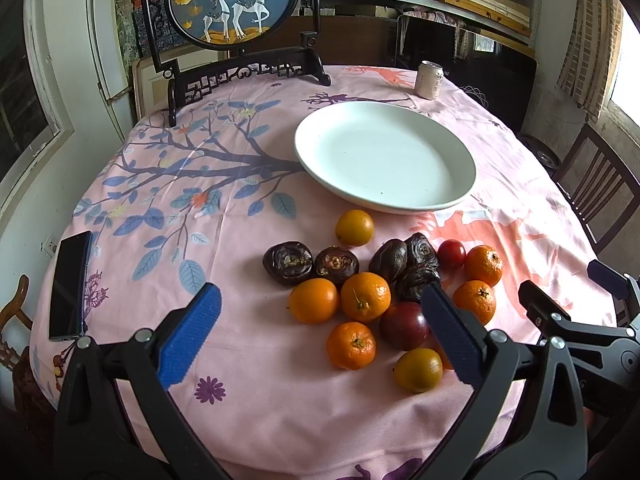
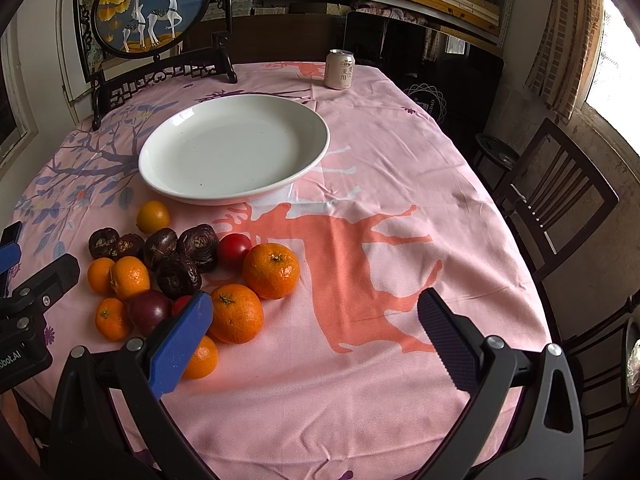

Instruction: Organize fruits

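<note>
A pile of fruit lies on the pink tablecloth in front of an empty white plate (image 1: 384, 156), which also shows in the right wrist view (image 2: 236, 148). There are several tangerines (image 1: 365, 297) (image 2: 271, 270), several dark wrinkled fruits (image 1: 288, 262) (image 2: 178, 276), a purple plum (image 1: 404, 326) (image 2: 149, 311), a red tomato (image 1: 451, 253) (image 2: 234, 249) and yellow-orange fruits (image 1: 354, 227) (image 1: 418, 370). My left gripper (image 1: 316, 320) is open and empty above the near side of the pile. My right gripper (image 2: 314, 326) is open and empty, just right of the pile.
A black phone (image 1: 70, 286) lies at the table's left edge. A drink can (image 1: 429, 79) (image 2: 339, 69) stands at the far side. A framed deer screen (image 1: 236, 20) stands at the back left. A wooden chair (image 2: 560, 200) is at the right.
</note>
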### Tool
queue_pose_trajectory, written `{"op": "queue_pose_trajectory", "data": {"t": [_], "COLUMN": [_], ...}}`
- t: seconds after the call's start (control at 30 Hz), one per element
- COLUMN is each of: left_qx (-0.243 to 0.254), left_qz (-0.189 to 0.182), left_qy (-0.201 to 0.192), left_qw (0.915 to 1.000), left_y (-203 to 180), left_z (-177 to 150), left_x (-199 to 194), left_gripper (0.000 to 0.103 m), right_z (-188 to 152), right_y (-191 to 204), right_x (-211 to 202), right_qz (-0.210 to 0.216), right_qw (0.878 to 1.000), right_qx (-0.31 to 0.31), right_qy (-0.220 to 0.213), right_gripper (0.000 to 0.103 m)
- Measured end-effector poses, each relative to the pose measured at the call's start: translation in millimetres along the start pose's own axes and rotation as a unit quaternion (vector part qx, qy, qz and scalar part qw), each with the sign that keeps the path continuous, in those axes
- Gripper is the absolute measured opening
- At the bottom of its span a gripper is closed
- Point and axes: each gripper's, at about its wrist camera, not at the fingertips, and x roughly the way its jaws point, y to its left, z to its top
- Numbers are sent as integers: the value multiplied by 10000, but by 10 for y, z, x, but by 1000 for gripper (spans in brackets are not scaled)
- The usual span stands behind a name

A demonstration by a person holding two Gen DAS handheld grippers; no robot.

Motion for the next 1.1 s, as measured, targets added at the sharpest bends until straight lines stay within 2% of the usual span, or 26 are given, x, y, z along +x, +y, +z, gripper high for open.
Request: {"op": "queue_pose_trajectory", "data": {"t": [1.1], "left_qx": [-14], "left_qz": [4], "left_qy": [16], "left_qw": [10000], "left_y": [13], "left_z": [-14], "left_x": [-5], "left_gripper": [101], "right_z": [9], "right_y": [22], "right_x": [-9], "right_qz": [-2], "right_qw": [10000], "right_qx": [-4], "right_qy": [-11], "right_gripper": [102]}}
